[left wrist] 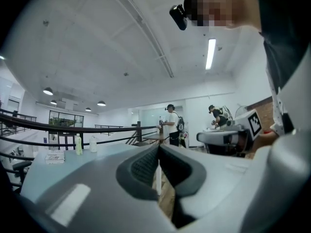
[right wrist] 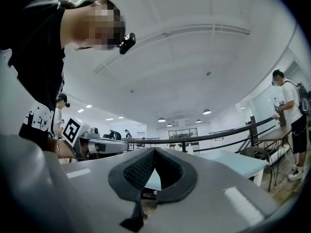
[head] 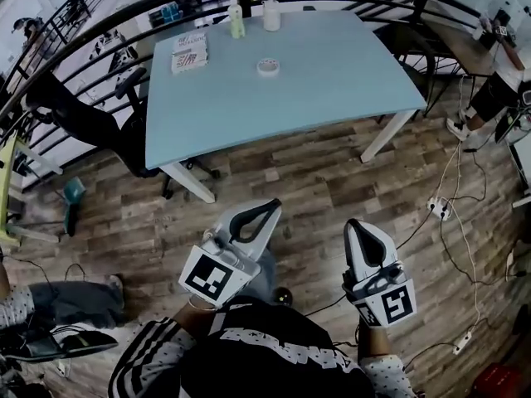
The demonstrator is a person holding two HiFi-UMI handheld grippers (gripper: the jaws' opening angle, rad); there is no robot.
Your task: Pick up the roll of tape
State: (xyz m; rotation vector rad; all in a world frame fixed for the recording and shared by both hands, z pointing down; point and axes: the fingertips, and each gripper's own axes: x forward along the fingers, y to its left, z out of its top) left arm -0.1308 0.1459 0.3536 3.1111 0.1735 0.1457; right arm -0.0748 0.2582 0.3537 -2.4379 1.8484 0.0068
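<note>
The roll of tape (head: 267,66) lies flat near the middle of the pale blue surface (head: 348,73), well apart from both tools. It looks small, light and stiff, and is probably best pinched across its ring wall, one jaw in the hole. The left tool (head: 272,207) and right tool (head: 353,225) are both closed and empty, low over the floor. A greenish bottle (head: 236,21) and a white bottle (head: 271,15) stand at the far edge; I cannot tell their contents.

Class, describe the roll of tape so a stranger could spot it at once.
Find the pale blue table. On its far half, nearer than a greenish bottle and a white bottle and right of a printed box, lies the roll of tape. It alone is a small, flat white ring; the bottles stand upright, the box is rectangular.
</note>
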